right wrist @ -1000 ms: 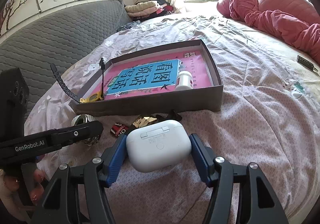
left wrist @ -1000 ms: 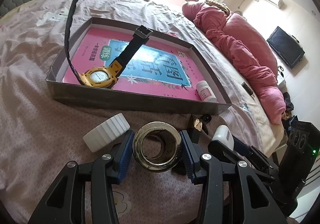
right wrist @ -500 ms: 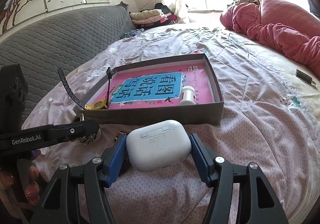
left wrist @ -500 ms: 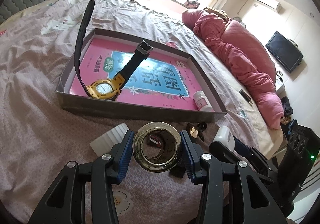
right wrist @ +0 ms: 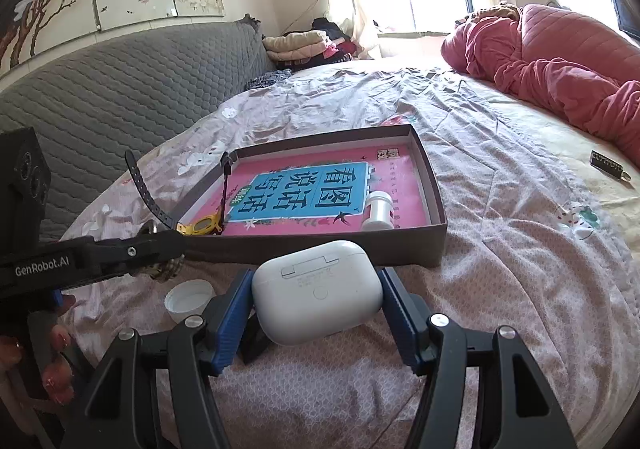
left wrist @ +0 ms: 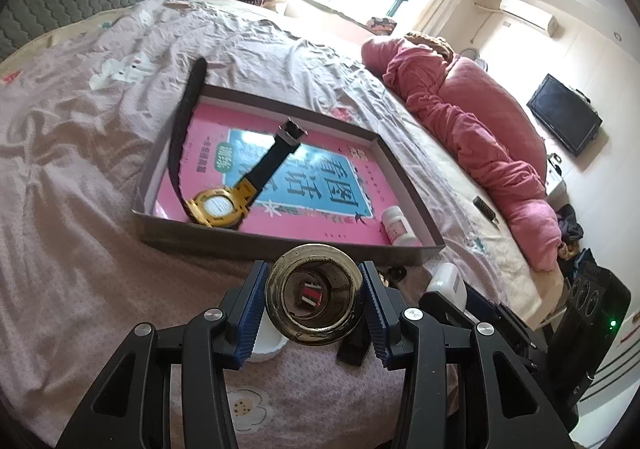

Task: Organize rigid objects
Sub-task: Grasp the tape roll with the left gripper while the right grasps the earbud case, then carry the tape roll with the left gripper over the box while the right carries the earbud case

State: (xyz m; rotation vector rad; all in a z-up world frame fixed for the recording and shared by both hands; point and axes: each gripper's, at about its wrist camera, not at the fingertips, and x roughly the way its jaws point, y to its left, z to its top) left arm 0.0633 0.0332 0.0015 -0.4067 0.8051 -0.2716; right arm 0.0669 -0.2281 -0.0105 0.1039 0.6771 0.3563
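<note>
Sunlit through a tall window, the room is filled by a wide bed [right wrist: 520, 249] spread with a pale pink patterned sheet, a grey quilted headboard [right wrist: 120, 97] along one side and a rumpled pink duvet [left wrist: 480, 137] heaped at the far edge.

On the sheet lies a shallow brown cardboard box [left wrist: 280, 245] lined with a pink and blue printed book cover [left wrist: 304, 185]. Inside it, near the left front corner, rests a yellow wristwatch with a black strap [left wrist: 218, 205]; one strap end curves up and over the box's left wall. A small white plastic bottle [left wrist: 396, 227] lies on its side in the right front corner of the box.

The left tongs [left wrist: 314, 299] are clamped on a shiny brass-coloured metal ring [left wrist: 316, 333], held above the sheet just in front of the box's near wall. A small red, white and black item shows through the ring's opening. A white ribbed plastic cap [right wrist: 190, 299] lies on the sheet below and beside these tongs.

The right tongs [right wrist: 318, 301] are clamped on a glossy white earbud charging case [right wrist: 316, 301], hinge side up, just short of the box's near wall. A dark metal keyring tag [right wrist: 608, 165] lies well apart on the sheet to the right.
</note>
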